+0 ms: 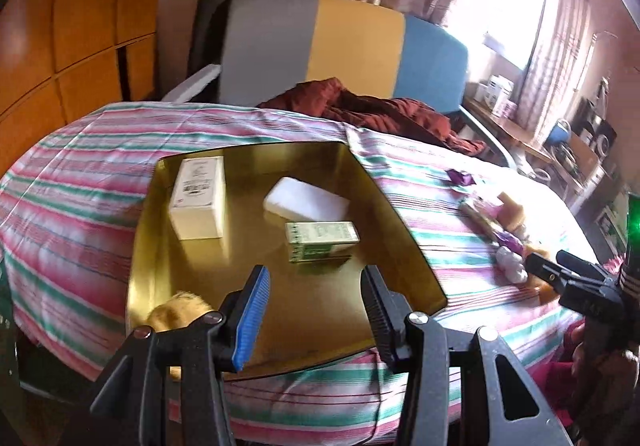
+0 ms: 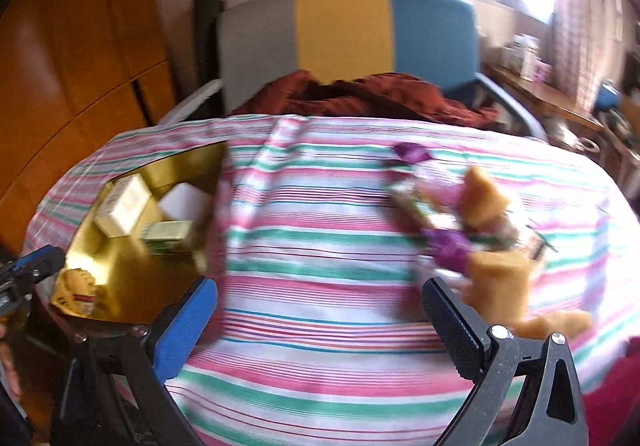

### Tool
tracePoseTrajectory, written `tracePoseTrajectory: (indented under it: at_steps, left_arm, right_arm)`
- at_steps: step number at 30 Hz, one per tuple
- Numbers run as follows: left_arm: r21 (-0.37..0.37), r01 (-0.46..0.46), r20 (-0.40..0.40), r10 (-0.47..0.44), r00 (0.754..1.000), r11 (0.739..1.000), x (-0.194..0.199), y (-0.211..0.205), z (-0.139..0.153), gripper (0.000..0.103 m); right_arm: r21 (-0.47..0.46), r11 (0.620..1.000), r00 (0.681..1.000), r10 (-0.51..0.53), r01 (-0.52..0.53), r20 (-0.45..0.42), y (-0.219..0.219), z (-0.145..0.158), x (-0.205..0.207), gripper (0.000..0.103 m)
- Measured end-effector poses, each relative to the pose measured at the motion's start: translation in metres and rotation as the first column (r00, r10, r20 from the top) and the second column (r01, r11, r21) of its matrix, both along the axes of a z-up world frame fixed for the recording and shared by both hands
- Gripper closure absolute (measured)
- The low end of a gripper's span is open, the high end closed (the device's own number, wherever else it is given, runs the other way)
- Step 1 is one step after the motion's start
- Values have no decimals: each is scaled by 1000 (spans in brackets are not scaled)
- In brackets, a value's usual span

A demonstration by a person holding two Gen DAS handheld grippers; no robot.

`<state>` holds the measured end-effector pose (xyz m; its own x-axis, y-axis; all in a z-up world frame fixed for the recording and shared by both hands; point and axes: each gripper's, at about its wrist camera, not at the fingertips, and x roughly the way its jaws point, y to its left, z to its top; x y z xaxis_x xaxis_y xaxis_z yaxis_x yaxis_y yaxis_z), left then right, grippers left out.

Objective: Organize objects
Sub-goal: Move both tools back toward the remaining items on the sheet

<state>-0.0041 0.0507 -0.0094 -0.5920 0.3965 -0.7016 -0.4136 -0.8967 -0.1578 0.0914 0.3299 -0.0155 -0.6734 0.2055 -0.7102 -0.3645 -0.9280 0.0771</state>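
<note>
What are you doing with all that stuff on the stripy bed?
A person is tidying small things into a shiny gold tray on the striped sheet. The tray already holds a tall cream box, a flat white block, a small green carton and a fuzzy tan toy. The left tool is open over the tray, holding nothing. The right tool is open near the orange plush toys and purple wrappers outside the tray.

Left tongs (image 1: 314, 320) and right tongs (image 2: 320, 330) gape (apparently empty).
</note>
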Motion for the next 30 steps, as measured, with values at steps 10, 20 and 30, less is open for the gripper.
tracePoseTrajectory:
  at_steps: [10, 20, 30]
  left_arm:
    - [-19, 218, -20, -218, 976, 976, 11, 67, 8, 55]
    - [-24, 505, 63, -503, 862, 863, 27, 182, -17, 55]
    - [24, 596, 185, -590, 786, 803, 19, 267, -61, 56]
  right_arm:
    - [8, 973, 972, -231, 231, 39, 85, 7, 63, 0]
    - [-19, 930, 930, -367, 367, 0, 132, 20, 96, 0]
    - [-131, 910, 916, -400, 394, -23, 161, 15, 111, 0]
